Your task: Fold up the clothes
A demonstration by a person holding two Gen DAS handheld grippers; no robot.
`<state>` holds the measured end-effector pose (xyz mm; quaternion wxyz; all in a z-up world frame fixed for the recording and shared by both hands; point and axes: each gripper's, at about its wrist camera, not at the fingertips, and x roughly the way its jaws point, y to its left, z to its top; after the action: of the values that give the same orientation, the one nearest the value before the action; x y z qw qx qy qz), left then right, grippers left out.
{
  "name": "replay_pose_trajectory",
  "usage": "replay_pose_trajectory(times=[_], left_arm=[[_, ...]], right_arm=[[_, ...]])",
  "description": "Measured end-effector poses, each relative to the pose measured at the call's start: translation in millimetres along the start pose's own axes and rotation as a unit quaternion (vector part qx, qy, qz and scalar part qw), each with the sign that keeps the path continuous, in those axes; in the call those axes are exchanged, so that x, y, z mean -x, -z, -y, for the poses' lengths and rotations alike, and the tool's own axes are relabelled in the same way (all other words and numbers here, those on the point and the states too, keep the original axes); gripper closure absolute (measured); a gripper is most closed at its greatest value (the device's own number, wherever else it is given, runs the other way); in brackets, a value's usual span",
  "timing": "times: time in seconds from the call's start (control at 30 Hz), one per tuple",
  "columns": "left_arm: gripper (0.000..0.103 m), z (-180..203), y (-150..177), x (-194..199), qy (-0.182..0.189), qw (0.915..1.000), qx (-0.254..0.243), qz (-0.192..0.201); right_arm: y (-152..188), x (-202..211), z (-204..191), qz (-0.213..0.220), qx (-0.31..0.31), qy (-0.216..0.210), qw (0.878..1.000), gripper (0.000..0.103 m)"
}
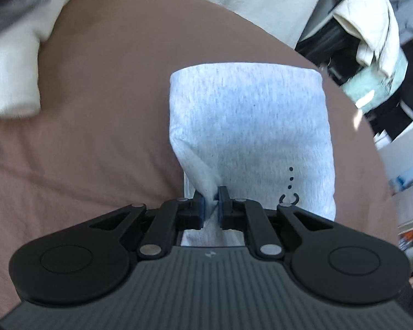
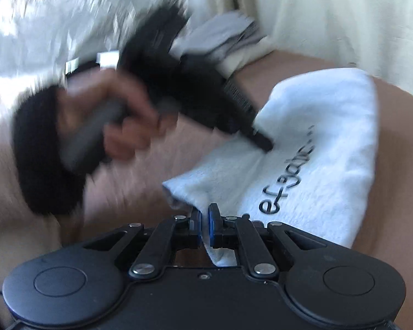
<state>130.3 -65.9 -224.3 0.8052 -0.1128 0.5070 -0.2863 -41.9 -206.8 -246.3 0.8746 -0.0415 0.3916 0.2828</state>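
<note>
The left gripper (image 1: 211, 206) has its jaws pinched on a bunched fold at the near edge of the folded grey garment (image 1: 250, 126). The right gripper (image 2: 204, 227) has its jaws closed on the same garment's near corner (image 2: 311, 159), beside its dark lettering (image 2: 286, 184). The garment lies on the brown bed sheet (image 1: 96, 110). Beyond the garment, cream bedding (image 1: 11, 77) lies on the sheet. The person's left hand (image 2: 110, 121), blurred, holds the left gripper's handle left of the garment.

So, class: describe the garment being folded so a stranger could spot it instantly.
Start at the wide brown bedsheet. In its middle lies a folded, light heather-grey fleece garment, pinched by the left tool and right tool. Unlike the cream bedding nearby, it carries dark cursive lettering.
</note>
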Motion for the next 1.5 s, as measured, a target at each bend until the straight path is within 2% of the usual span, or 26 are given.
replay_pose_trajectory(times=[0.07,0.13,0.2,0.23,0.3,0.33,0.4,0.47,0.53,0.57,0.63,0.73,0.77,0.87,0.93,0.97,1.0,1.1,1.2,1.27,1.3,1.37,1.5], left_arm=[[0.087,0.5,0.5,3.0,-0.011,0.9999,-0.006,-0.002],[0.086,-1.2,-1.4,9.3,-0.014,0.9999,0.006,0.004],[0.085,1.0,-3.6,17.1,-0.016,0.9996,0.009,0.019],[0.085,2.7,-4.9,20.7,-0.02,0.9993,0.008,0.03],[0.086,5.3,-9.1,27.6,-0.032,0.9979,0.0,0.057],[0.087,7.5,-11.6,31.8,-0.039,0.9966,-0.009,0.072],[0.087,10.9,-11.1,45.9,-0.027,0.9935,-0.026,0.108],[0.087,16.6,-8.5,60.4,0.023,0.9895,-0.035,0.138],[0.085,24.0,-4.7,65.6,0.071,0.9872,-0.043,0.136],[0.085,28.3,-2.2,64.0,0.086,0.9875,-0.053,0.121],[0.085,33.2,6.9,56.5,0.075,0.9908,-0.074,0.085],[0.083,35.5,22.2,32.9,0.022,0.9957,-0.089,0.015],[0.083,33.9,27.1,25.1,0.012,0.9964,-0.084,-0.004],[0.076,25.8,28.7,15.7,0.025,0.9989,-0.039,-0.002],[0.075,17.8,25.0,16.2,0.037,0.9993,0.006,-0.001],[0.075,14.8,23.7,18.0,0.041,0.9989,0.024,0.001],[0.075,14.1,23.8,18.2,0.042,0.9986,0.032,0.005],[0.075,16.9,34.6,17.6,0.025,0.9991,0.034,0.011],[0.072,24.4,48.0,17.3,0.012,0.9988,0.037,0.031],[0.071,23.7,55.3,21.1,0.01,0.9979,0.051,0.038],[0.071,23.3,57.5,23.2,0.008,0.9977,0.055,0.039],[0.071,23.7,59.4,25.9,0.0,0.9979,0.053,0.036],[0.071,26.5,63.3,29.0,-0.022,0.9978,0.054,0.033]], right_arm=[[-1.8,-3.6,-6.1,-0.012,0.016,0.006,1.0,0.095],[-6.3,1.6,-5.5,-0.019,0.005,-0.008,1.0,0.09],[-13.6,11.5,-2.2,-0.019,-0.003,-0.05,0.999,0.082],[-18.8,18.4,0.8,-0.012,-0.004,-0.071,0.997,0.081],[-31.9,34.5,8.3,0.013,-0.002,-0.104,0.994,0.07],[-39.8,41.7,13.9,0.029,-0.002,-0.103,0.994,0.068],[-55.5,46.6,30.2,0.052,0.007,-0.046,0.998,0.064],[-70.0,41.1,54.1,0.062,0.017,0.03,0.997,0.064],[-79.2,30.1,75.0,0.06,0.025,0.068,0.996,0.064],[-82.0,23.7,83.9,0.059,0.028,0.08,0.995,0.064],[-85.9,9.4,100.4,0.06,0.031,0.099,0.993,0.064],[-86.4,-14.9,133.0,0.042,-0.015,0.149,0.988,0.069],[-83.5,-22.8,146.1,0.03,-0.035,0.16,0.986,0.069],[-65.0,-30.6,169.9,0.031,-0.089,0.156,0.983,0.065],[-56.8,-29.9,177.3,0.037,-0.117,0.154,0.98,0.059],[-54.0,-28.8,179.0,0.039,-0.124,0.158,0.979,0.049],[-51.9,-26.7,180.5,0.041,-0.135,0.159,0.977,0.046],[-40.3,-11.4,182.4,0.055,-0.182,0.148,0.971,0.045],[-21.5,3.9,163.9,0.072,-0.202,0.109,0.971,0.045],[-1.2,15.0,139.1,0.077,-0.185,0.074,0.977,0.045],[10.1,17.3,125.0,0.063,-0.166,0.067,0.982,0.045],[31.5,18.7,99.4,0.034,-0.132,0.074,0.988,0.045],[53.6,31.6,89.9,0.037,-0.17,0.066,0.982,0.045]])
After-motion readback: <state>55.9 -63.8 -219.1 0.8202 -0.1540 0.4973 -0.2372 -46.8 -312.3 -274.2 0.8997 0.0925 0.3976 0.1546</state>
